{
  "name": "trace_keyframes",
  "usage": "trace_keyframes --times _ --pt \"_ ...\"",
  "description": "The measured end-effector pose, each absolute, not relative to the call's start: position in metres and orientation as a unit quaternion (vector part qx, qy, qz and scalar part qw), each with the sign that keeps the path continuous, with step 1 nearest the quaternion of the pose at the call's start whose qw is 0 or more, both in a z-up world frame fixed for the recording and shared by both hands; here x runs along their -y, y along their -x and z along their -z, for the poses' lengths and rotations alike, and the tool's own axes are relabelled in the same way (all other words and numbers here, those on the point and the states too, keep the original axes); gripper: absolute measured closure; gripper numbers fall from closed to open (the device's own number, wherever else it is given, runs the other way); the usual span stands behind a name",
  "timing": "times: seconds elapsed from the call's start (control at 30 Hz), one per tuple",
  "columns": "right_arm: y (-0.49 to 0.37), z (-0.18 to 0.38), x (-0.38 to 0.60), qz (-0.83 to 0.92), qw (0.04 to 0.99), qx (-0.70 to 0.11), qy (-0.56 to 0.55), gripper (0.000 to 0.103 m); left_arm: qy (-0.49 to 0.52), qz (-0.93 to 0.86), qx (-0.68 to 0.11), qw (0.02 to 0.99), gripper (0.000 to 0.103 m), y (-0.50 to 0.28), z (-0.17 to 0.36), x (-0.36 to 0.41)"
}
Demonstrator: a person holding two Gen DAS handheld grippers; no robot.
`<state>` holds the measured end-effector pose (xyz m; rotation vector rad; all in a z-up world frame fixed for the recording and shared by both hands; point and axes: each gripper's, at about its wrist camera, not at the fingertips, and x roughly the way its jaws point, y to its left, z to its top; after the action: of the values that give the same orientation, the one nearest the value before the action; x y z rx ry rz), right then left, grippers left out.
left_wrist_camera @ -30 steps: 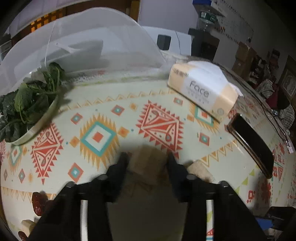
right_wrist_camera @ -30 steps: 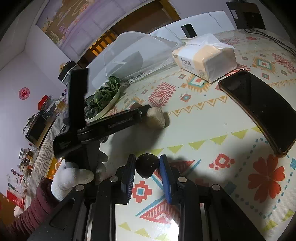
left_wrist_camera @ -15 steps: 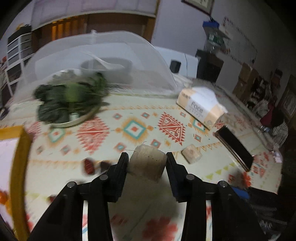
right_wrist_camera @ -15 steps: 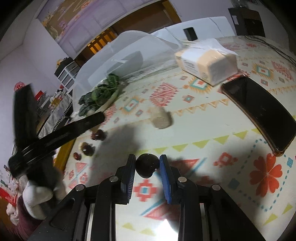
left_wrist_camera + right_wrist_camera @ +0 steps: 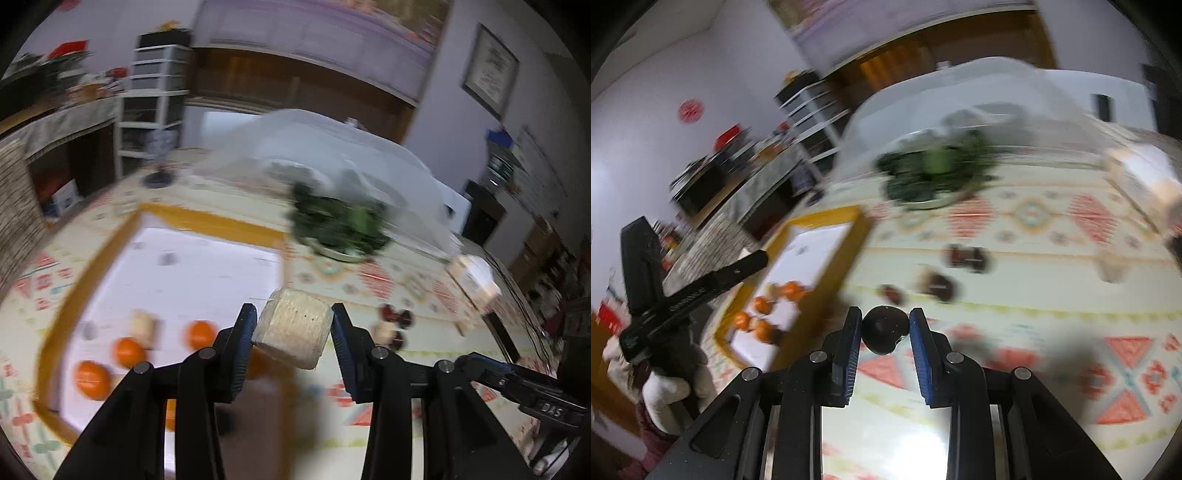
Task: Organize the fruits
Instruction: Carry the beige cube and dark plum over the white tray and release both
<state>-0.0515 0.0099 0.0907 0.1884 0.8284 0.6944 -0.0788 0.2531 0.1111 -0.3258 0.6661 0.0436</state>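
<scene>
My left gripper (image 5: 293,325) is shut on a pale beige chunk (image 5: 295,332) and holds it in the air over the right rim of a yellow-rimmed white tray (image 5: 207,218). Several oranges (image 5: 127,350) and another beige chunk (image 5: 142,326) lie in that tray. My right gripper (image 5: 885,326) is shut on a small dark round fruit (image 5: 885,330), above the patterned tablecloth just right of the tray (image 5: 849,258). Dark red fruits (image 5: 967,256) lie loose on the cloth beyond it, and a beige chunk (image 5: 1112,267) lies farther right. The left tool (image 5: 690,291) shows at the left, held by a gloved hand (image 5: 665,395).
A plate of leafy greens (image 5: 340,225) stands behind the tray's far right corner, with a mesh food cover (image 5: 332,147) behind it. A tissue pack (image 5: 472,277) lies to the right. Shelves and a counter stand past the table's left edge. Both views are motion-blurred.
Both grippers have swung left and risen, each keeping its load. The tray with oranges has come into view; the phone and tissue pack have slid off to the right.
</scene>
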Motion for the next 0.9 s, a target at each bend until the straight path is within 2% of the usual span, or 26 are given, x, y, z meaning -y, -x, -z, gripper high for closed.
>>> trace_keyframes --times 0.4,0.7,0.9 --pt "0.013 -0.061 -0.164 -0.37 0.812 -0.449 -0.041 0.074 0.198 -0.065 -0.352 0.913 0.063 0.064 -0.087 -0.349" --pt "-0.017 -0.043 -0.205 -0.346 0.818 -0.46 0.003 0.074 0.23 -0.061 -0.388 0.89 0.063 0.029 -0.054 -0.369" --pt "-0.027 -0.033 -0.212 -0.34 0.817 -0.466 0.007 0.074 0.231 -0.067 -0.384 0.891 0.062 0.03 -0.056 -0.371"
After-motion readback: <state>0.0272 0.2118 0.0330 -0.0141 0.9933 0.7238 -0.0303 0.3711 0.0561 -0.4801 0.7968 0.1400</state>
